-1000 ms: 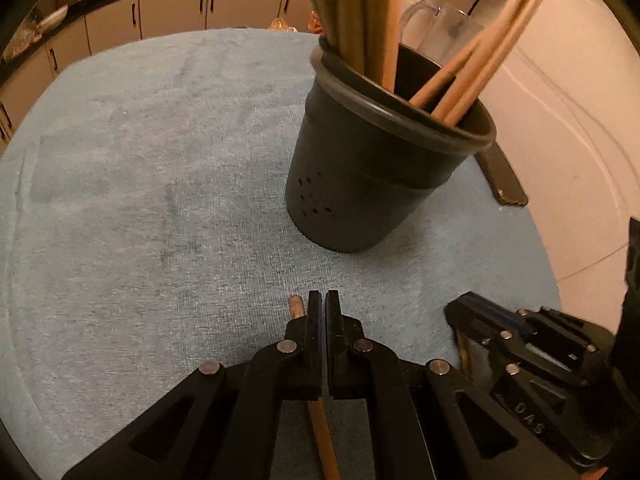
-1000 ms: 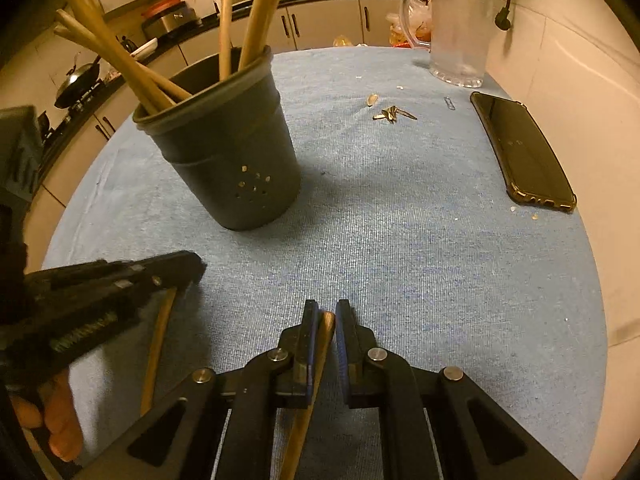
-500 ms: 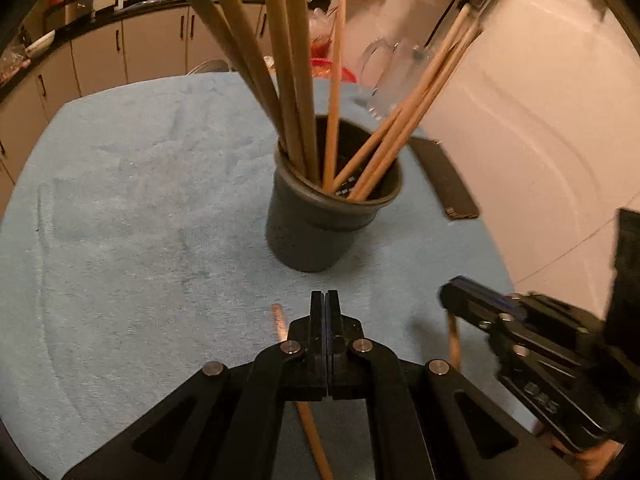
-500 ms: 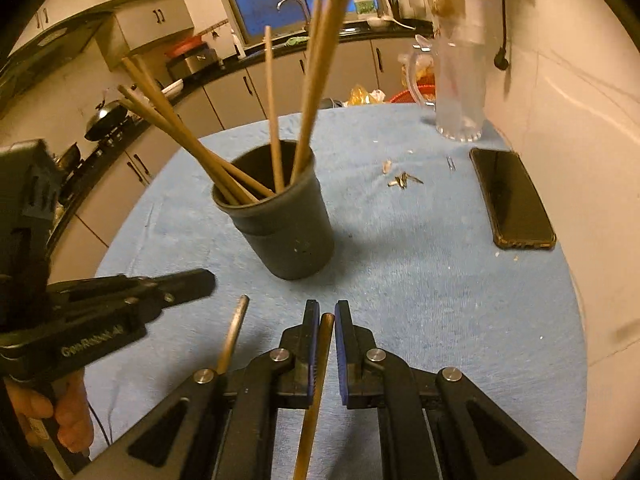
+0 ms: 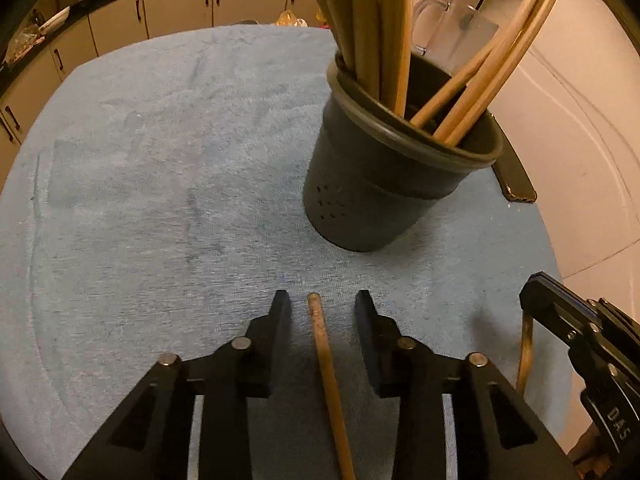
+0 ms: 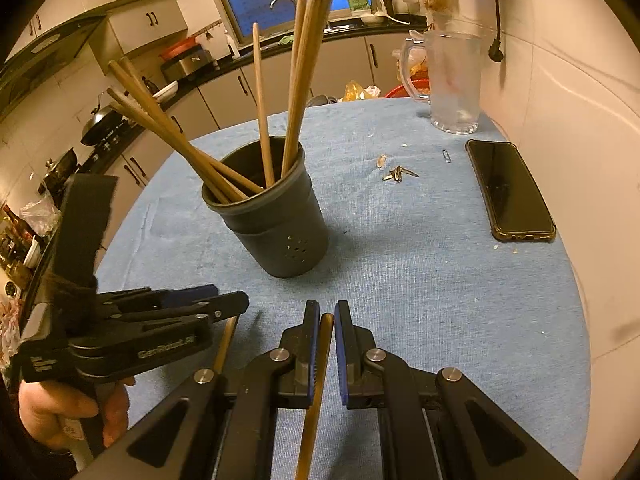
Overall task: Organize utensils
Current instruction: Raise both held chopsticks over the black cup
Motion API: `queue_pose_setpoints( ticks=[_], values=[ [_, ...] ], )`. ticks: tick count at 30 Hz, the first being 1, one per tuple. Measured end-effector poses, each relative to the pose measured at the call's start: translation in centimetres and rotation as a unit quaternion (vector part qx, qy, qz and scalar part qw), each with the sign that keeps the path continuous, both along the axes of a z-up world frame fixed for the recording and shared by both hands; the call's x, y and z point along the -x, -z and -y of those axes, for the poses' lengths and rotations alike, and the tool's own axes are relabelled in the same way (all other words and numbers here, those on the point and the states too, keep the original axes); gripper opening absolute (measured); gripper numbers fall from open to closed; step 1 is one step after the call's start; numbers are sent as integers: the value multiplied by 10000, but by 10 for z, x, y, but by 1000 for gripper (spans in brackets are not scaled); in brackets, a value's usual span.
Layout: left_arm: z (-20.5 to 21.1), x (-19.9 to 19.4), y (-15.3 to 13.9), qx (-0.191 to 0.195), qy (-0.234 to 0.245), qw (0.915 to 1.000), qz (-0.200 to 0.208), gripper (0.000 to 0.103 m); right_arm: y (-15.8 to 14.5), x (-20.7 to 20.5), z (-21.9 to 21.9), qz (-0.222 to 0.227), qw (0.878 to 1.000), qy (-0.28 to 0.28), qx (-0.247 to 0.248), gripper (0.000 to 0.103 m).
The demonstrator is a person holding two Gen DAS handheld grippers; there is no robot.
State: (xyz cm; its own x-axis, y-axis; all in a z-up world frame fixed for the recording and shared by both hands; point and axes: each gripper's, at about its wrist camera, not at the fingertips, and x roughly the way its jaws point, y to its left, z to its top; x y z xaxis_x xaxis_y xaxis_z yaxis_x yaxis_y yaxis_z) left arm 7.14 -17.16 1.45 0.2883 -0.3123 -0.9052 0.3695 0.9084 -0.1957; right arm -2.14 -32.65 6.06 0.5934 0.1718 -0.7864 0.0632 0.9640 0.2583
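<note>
Blue towel-covered table (image 5: 140,184) seen from left wrist: left gripper (image 5: 319,308) spread wide, chopstick (image 5: 328,376) lying loose between jaws; dark holder (image 5: 380,184) packed with chopsticks just ahead.

Right wrist view: right gripper (image 6: 327,320) narrowed onto second chopstick (image 6: 316,384); holder (image 6: 276,220) ahead-left; phone (image 6: 510,190) and glass jug (image 6: 454,80) seen far right.

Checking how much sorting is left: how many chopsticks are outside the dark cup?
2. One chopstick sits between the left gripper's open fingers; the other chopstick is gripped by the right gripper. Others may be hidden below both views.
</note>
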Motion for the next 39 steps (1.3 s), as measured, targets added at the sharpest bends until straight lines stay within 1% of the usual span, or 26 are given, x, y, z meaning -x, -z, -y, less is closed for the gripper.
queue_pose_setpoints(
  ticks=[2,3,4,5,7,8,12,15,18,19,20,23,26,27,28,29,30,31,32,33,35,37,39],
  values=[
    [6,-2,4,-73,28,10000,-4,31,0,0,0,11,10000,3,-1,8],
    [12,-2,6,-120,24,9999,98,21,0,1,0,16,10000,6,-2,8],
    [16,-3,8,-228,12,9996,147,8,0,1,0,20,10000,11,-5,8],
    [17,-3,9,-239,-6,9996,157,8,-1,1,0,28,10000,17,-6,8],
    [16,-4,9,-116,-57,9999,96,7,-4,3,1,58,10000,25,-7,8],
    [14,-2,7,-83,-74,9999,131,7,-6,4,1,82,10000,31,-5,8],
    [5,8,-15,204,-68,9992,343,7,-15,7,3,191,9998,55,-27,8],
    [-3,18,-46,459,-19,9970,630,7,-27,11,3,324,9995,45,-50,8],
    [-15,33,-82,745,10,9923,990,7,-42,16,1,507,9987,8,-50,8],
    [-18,28,-85,809,17,9908,1085,7,-47,19,0,574,9983,-4,-47,8],
    [-21,32,-96,872,28,9887,1217,7,-53,22,-2,649,9979,-22,-42,8],
    [-28,40,-123,987,68,9831,1538,7,-75,30,-4,892,9960,-82,-2,8],
    [-32,38,-139,1033,115,9811,1632,7,-91,34,-8,997,9948,-163,92,8],
    [-33,38,-138,1033,116,9807,1654,7,-92,34,-9,956,9951,-198,135,8],
    [-34,38,-134,1045,105,9803,1671,7,-87,28,-12,730,9964,-355,224,11],
    [-35,40,-139,1071,101,9801,1666,7,-79,22,-14,469,9973,-509,252,12],
    [-35,40,-138,1100,108,9801,1650,7,-68,16,-15,211,9977,-604,218,16],
    [-37,43,-139,1109,103,9799,1653,7,-49,7,-13,-95,9982,-579,125,19],
    [-39,45,-138,1115,111,9799,1649,7,-35,1,-12,-272,9982,-501,173,20],
    [-40,46,-139,1116,124,9801,1638,7,-20,-7,-11,-446,9976,-428,326,20],
    [-38,49,-137,1096,147,9804,1633,7,1,-16,-8,-662,9964,-318,411,20],
    [-40,51,-139,1106,159,9802,1634,6,19,-24,-5,-895,9951,-279,314,20],
    [-41,51,-140,1117,151,9801,1633,6,29,-27,-5,-1009,9941,-237,307,20]
  ],
)
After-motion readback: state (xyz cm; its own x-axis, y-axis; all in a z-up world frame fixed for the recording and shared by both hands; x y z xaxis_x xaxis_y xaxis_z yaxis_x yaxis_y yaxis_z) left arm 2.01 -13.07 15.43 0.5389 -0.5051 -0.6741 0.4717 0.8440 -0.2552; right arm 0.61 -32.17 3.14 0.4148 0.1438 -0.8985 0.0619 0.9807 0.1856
